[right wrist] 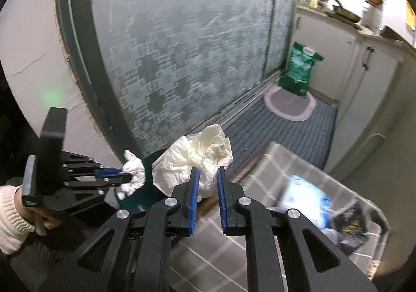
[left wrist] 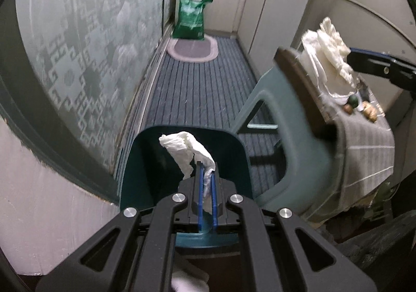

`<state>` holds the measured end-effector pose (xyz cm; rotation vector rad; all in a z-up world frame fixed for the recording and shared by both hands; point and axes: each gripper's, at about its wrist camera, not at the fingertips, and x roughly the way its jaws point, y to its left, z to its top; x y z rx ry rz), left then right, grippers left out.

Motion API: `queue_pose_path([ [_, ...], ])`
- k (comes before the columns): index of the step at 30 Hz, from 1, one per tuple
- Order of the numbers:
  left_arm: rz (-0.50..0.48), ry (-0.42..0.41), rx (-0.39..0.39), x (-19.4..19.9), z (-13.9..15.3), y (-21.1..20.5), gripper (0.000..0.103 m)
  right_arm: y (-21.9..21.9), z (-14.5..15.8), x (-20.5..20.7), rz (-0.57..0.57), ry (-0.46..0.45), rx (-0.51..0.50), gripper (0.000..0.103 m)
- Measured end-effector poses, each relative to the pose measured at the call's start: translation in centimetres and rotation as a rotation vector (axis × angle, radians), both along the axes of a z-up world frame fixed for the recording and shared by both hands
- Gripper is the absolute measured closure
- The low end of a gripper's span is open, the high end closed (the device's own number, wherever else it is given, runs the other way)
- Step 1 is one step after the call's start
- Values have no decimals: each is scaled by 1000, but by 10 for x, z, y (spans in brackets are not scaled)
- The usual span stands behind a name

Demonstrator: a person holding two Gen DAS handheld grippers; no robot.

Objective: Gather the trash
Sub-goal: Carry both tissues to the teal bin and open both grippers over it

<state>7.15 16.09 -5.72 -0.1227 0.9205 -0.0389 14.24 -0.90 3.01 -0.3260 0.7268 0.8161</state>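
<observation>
Each claw is matte black with cut-out linkage arms, round silver screws and blue finger pads (right wrist: 194, 197). The left claw (right wrist: 130, 177) carries a ribbed black handle. A cream knitted sleeve (right wrist: 11, 216) covers the wrist above bare skin.

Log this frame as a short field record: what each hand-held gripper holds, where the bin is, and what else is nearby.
left hand-held gripper: shut on small crumpled tissue
right hand-held gripper: shut on large crumpled tissue
bin: dark teal, open, directly below left tissue
table: grey checked cloth, right of bin
background: green bag on floor beside oval mat
</observation>
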Motion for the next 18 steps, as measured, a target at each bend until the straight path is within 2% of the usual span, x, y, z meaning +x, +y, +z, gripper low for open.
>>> queue_pose_path([
  [3, -8, 38, 4, 0, -12, 5, 92, 20, -9, 1, 22, 26, -22, 89],
  [5, -3, 43, -12, 0, -17, 11, 91, 34, -16, 2, 30, 43, -43, 89],
  [8, 7, 51, 5, -3, -21, 18, 89, 50, -29, 3, 37, 68, -80, 89],
  [9, 10, 51, 3, -4, -22, 20, 86, 55, -33, 3, 39, 76, -92, 89],
  [12, 21, 40, 6, -8, -19, 27, 79, 71, -48, 5, 45, 97, -130, 89],
  [18, 14, 4, 17, -18, -10, 31, 77, 94, -73, 12, 36, 131, -184, 89],
])
